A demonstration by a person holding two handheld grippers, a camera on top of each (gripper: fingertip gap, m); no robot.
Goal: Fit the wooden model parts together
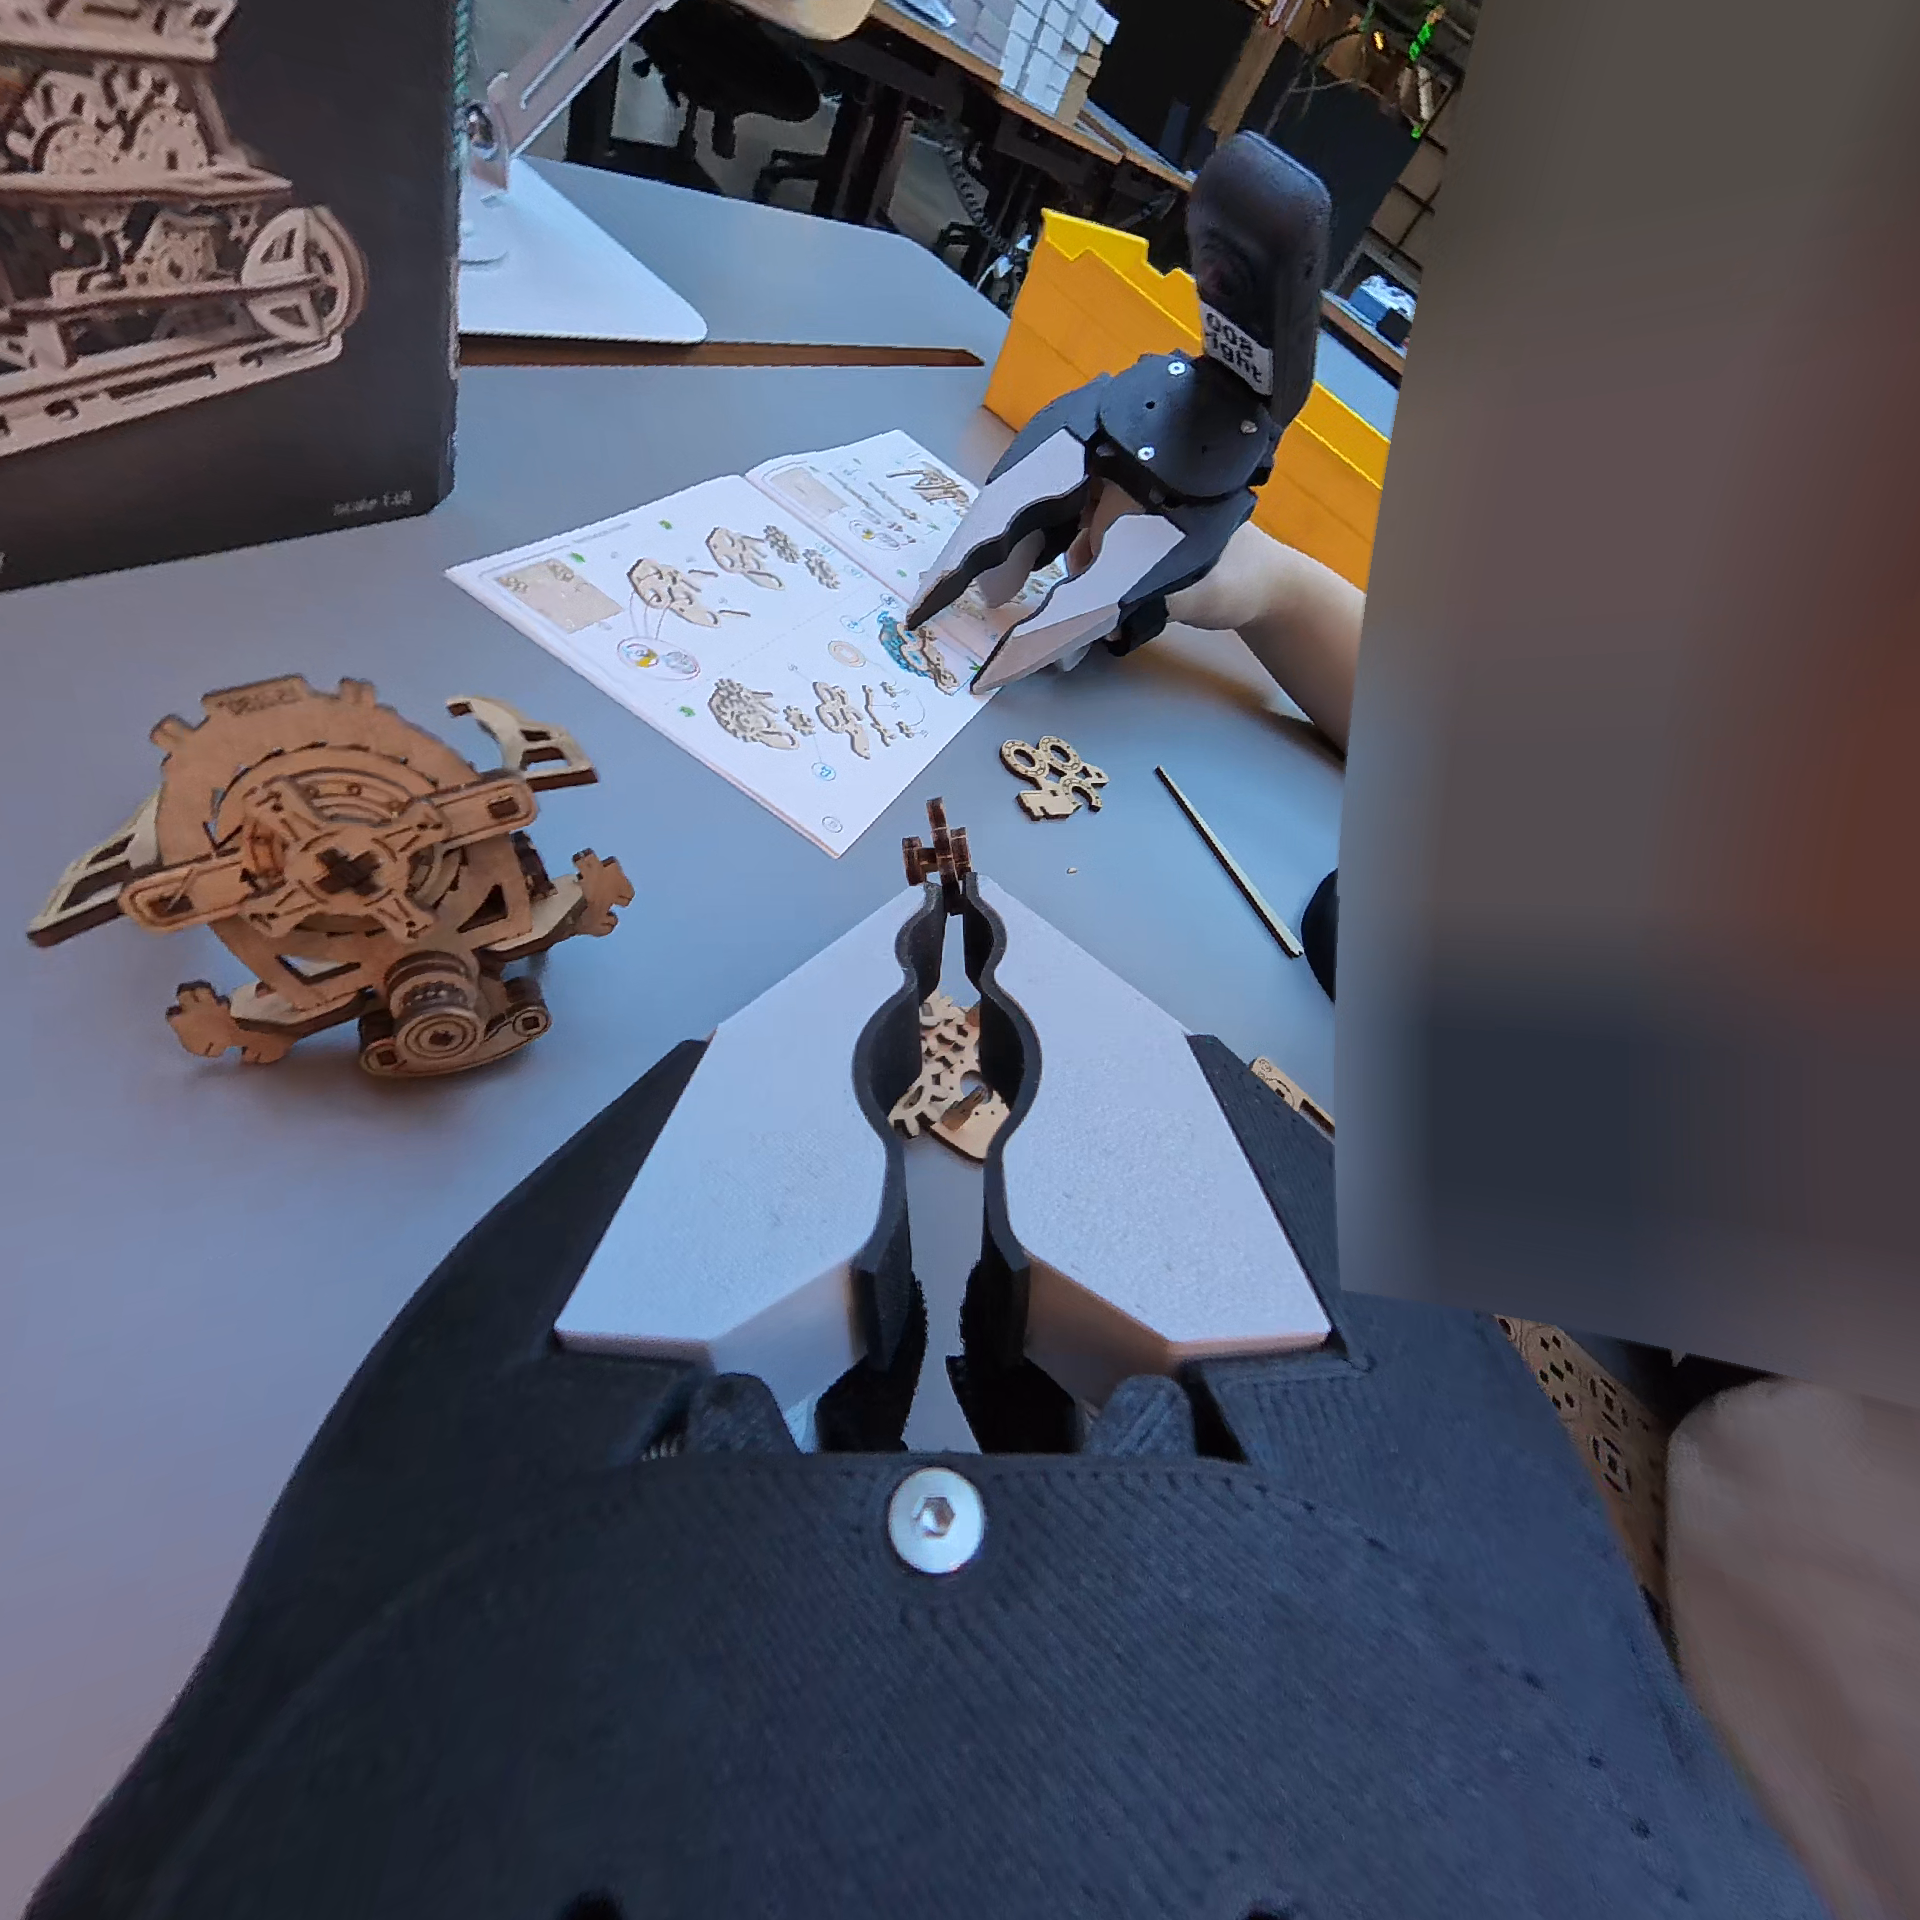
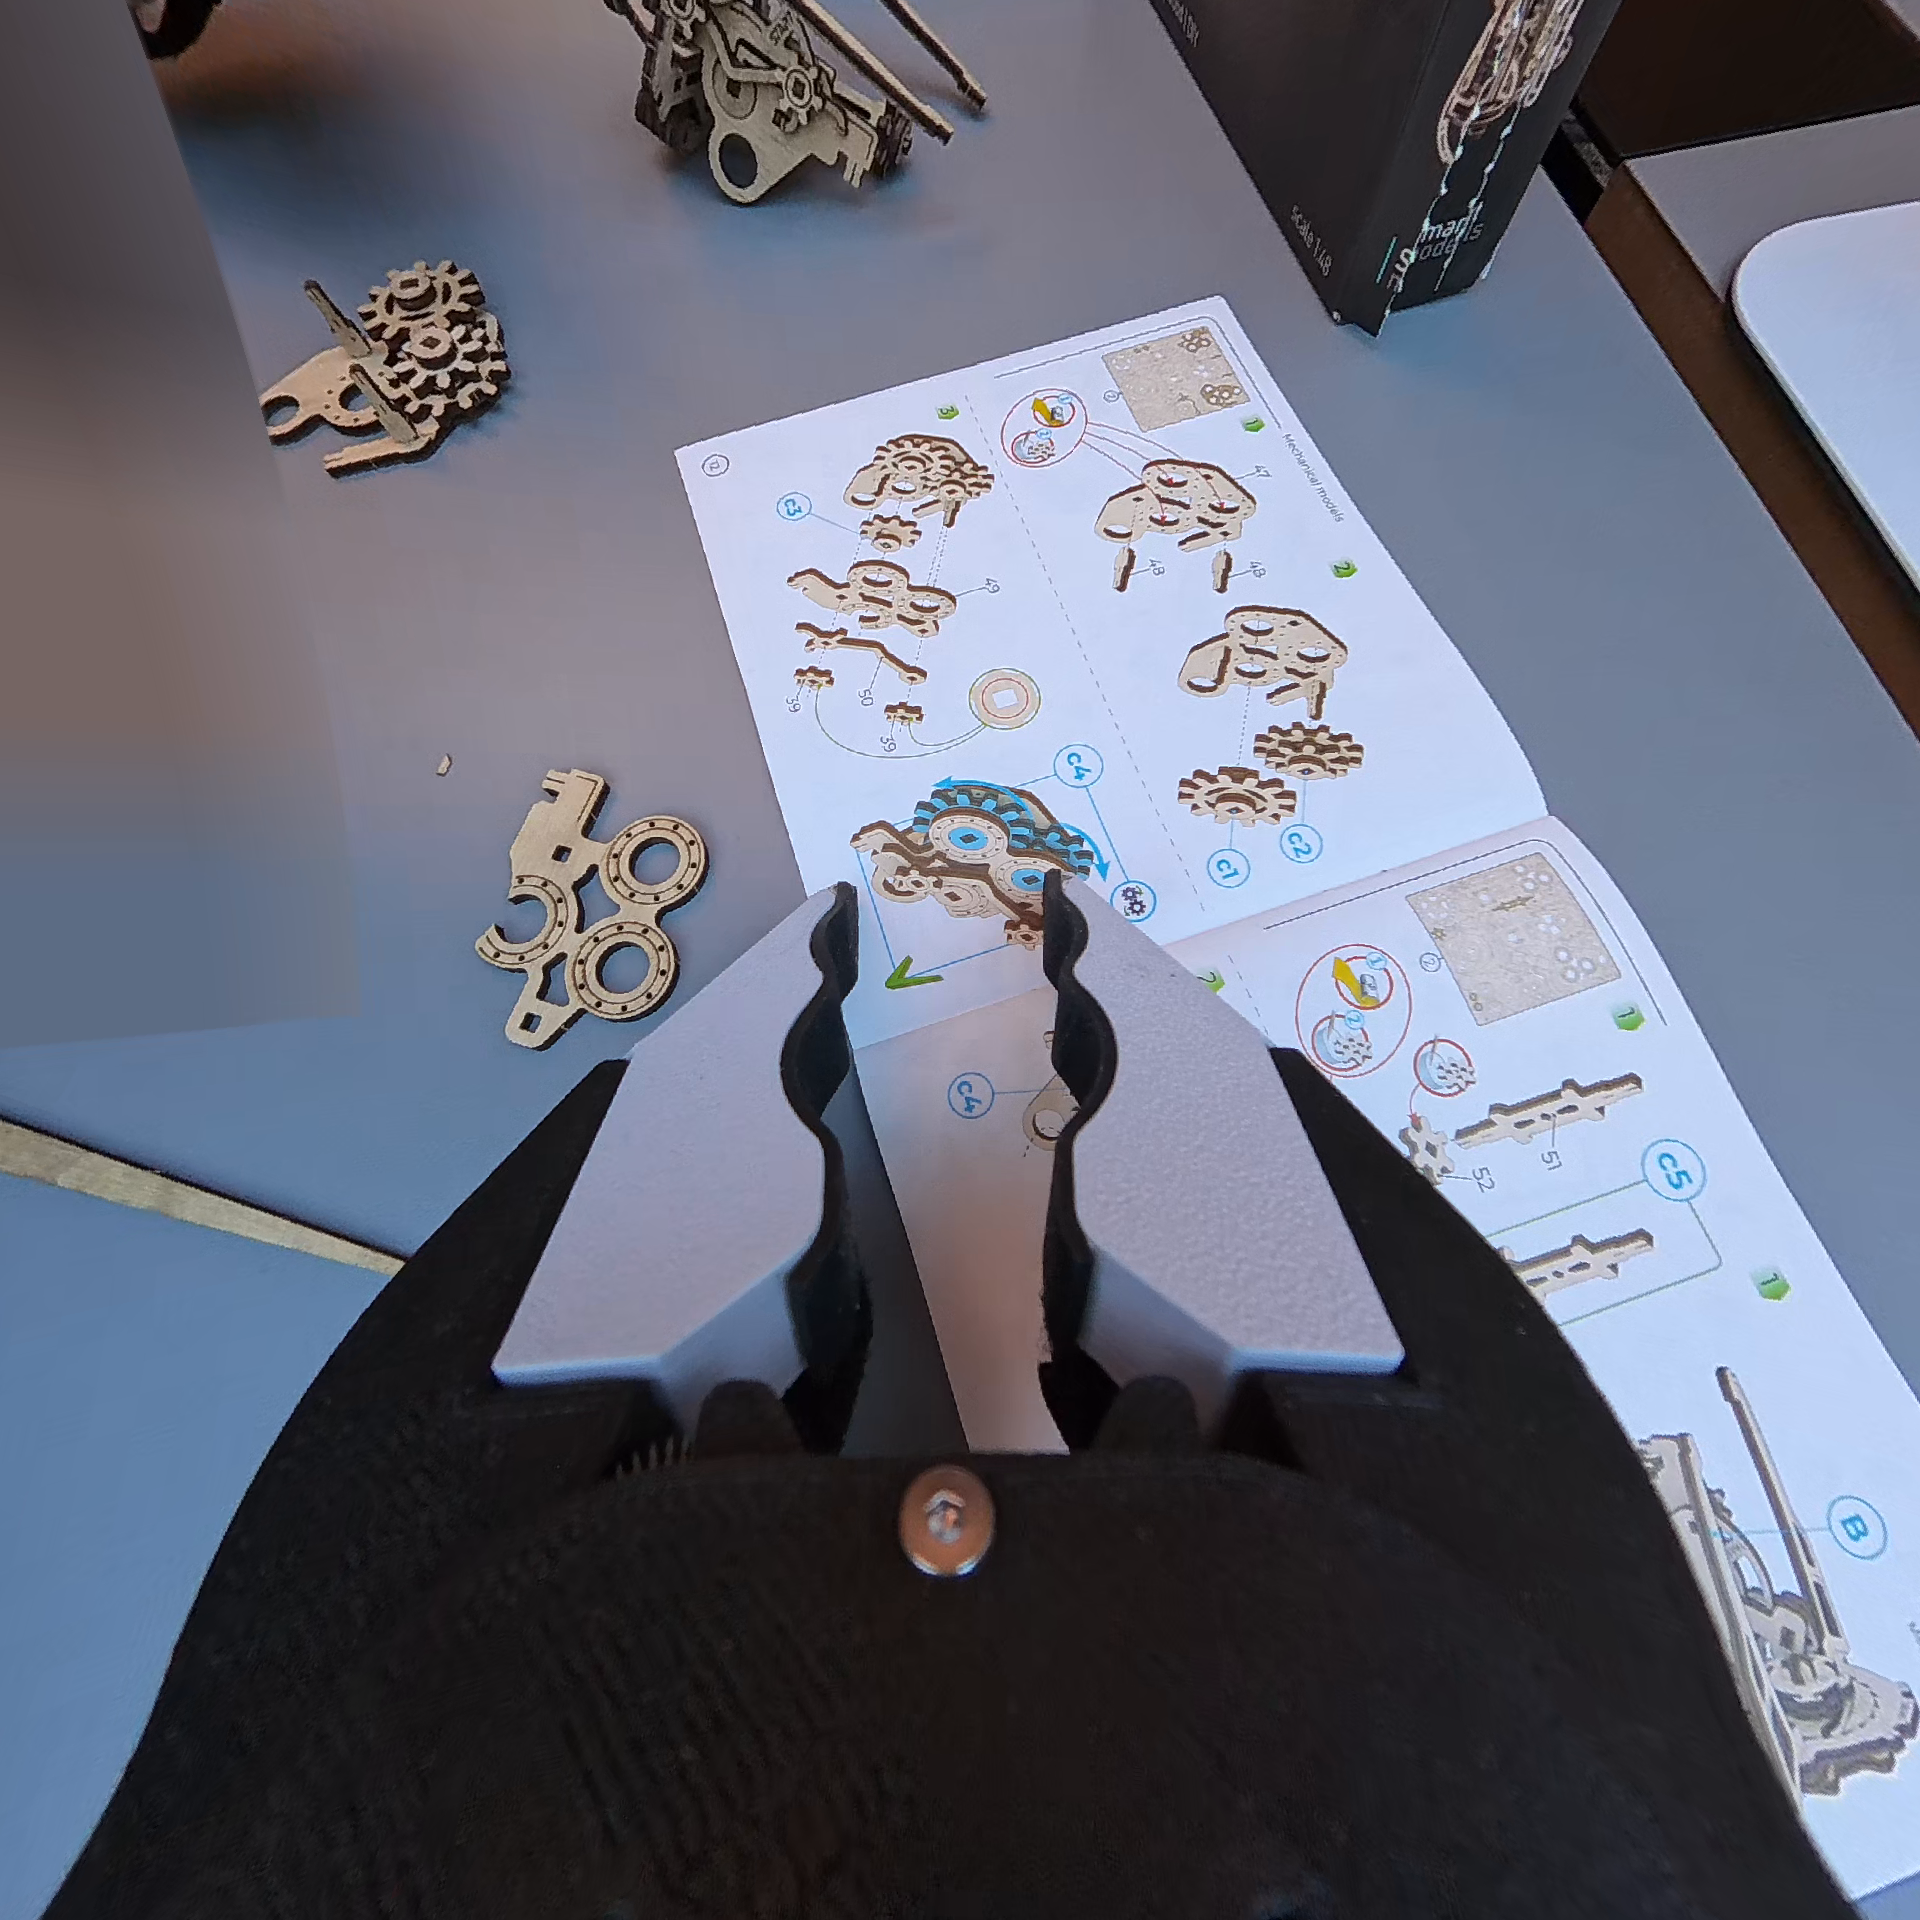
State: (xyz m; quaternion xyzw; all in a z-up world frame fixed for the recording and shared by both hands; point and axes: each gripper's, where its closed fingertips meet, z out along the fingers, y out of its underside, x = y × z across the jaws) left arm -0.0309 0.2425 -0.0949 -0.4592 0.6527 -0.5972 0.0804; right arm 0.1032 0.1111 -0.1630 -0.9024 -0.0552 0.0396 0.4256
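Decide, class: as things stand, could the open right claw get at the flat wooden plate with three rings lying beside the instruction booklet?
Probably yes. The right claw is open and empty over the booklet; the flat three-ringed wooden plate lies alone on bare table, nothing between them.

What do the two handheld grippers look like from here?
Both match: the left gripper and right gripper have ridged black printed bodies, pale grey wedge-shaped fingers lined with wavy black inner pads, and a silver hex screw at centre. The right gripper carries a black pistol-style handle bearing a small white label.
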